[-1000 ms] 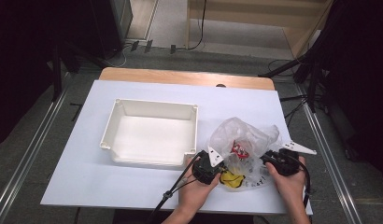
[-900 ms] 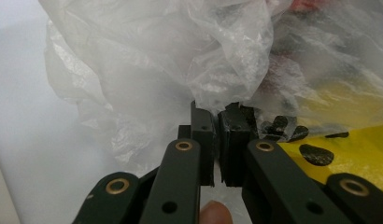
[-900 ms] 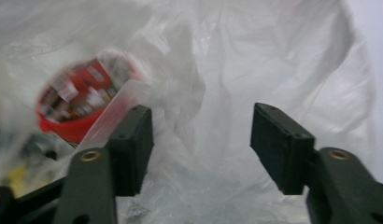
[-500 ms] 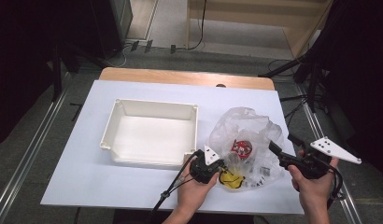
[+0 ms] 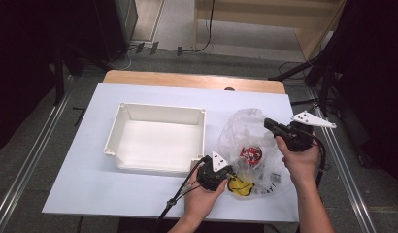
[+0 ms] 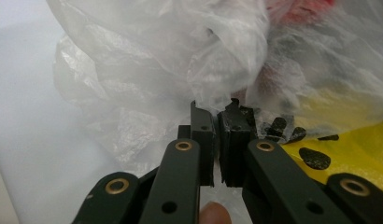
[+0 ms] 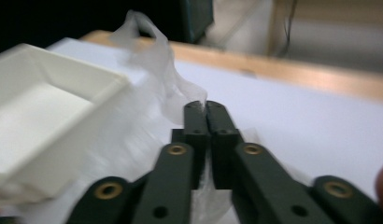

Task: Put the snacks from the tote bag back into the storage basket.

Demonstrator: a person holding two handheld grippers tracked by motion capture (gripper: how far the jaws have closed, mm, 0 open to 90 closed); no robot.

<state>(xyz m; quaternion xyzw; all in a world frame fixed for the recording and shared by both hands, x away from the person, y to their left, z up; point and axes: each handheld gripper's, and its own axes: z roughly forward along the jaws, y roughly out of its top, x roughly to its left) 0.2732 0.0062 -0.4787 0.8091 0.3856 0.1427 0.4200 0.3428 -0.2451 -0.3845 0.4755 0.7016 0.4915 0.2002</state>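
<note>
1. The clear plastic bag (image 5: 253, 150) lies on the white table (image 5: 80, 179), just right of the white tray (image 5: 158, 141). A red thing (image 5: 250, 154) and a yellow thing (image 5: 240, 187) sit inside it.
2. The left gripper (image 5: 226, 174) is low, at the bag's near left edge. Its jaws are closed tight on a fold of the plastic.
3. The right gripper (image 5: 269, 124) is up at the bag's far right side. Its jaws have just snapped closed on a thin bit of the bag.
4. The bag lies between the two grippers, so pulling them apart should open it.
</note>
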